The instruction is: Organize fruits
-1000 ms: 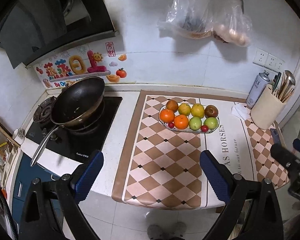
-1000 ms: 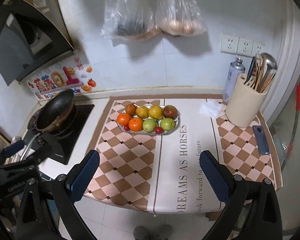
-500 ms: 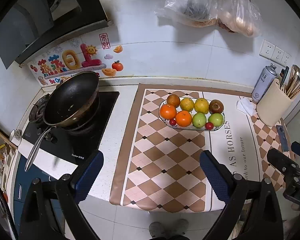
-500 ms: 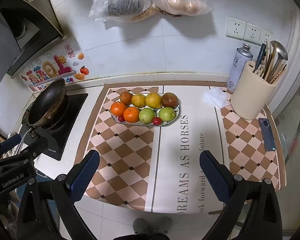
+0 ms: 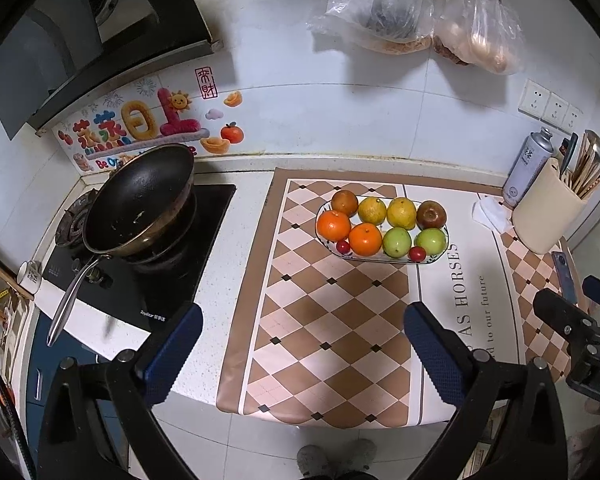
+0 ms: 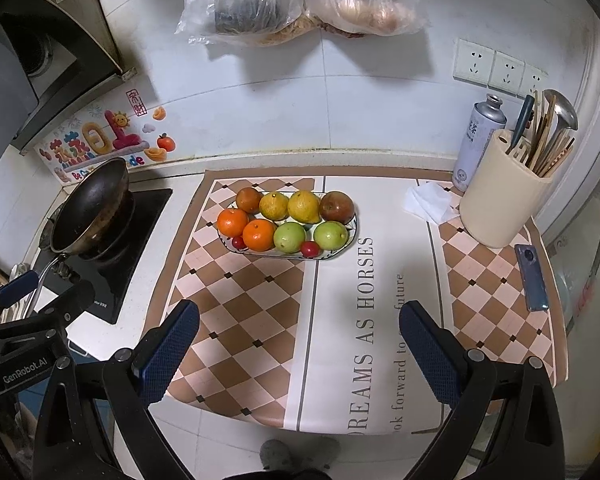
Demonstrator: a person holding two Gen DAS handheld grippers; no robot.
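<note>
Black wok (image 5: 140,196) on the gas stove (image 5: 140,276) at 9 o'clock of the left wrist view, steel handle (image 5: 70,300) pointing toward 7. Cartoon wall sticker (image 5: 140,128) behind it, range hood (image 5: 84,40) at 11. Checkered counter mat (image 5: 332,320) runs through the centre. Oval patterned plate (image 5: 440,252) sits at the mat's far end, around 1 o'clock from centre. Back row on the plate, left to right: dark orange (image 5: 344,202), two yellow citrus (image 5: 372,210) (image 5: 401,213), brownish-red apple (image 5: 431,214). Front row: two bright oranges (image 5: 333,225) (image 5: 365,239), two green apples (image 5: 396,242) (image 5: 431,241). Two cherry tomatoes (image 5: 343,246) (image 5: 417,253) at the near rim. All fruit touching or just beside each other.

Two plastic bags (image 5: 412,12) hang on the wall at 12–1. Crumpled tissue (image 5: 488,212), spray can (image 5: 526,168), cream utensil holder (image 5: 544,208) at 3 o'clock. Phone (image 6: 532,276) lies flat near the mat's right edge.

Left gripper (image 5: 302,344) at 6, blue-padded jaws spread wide, nothing held, well apart from the plate. Right gripper (image 6: 298,340) same: spread wide, nothing between the pads, hovering above the near mat edge, plate at its 12.
</note>
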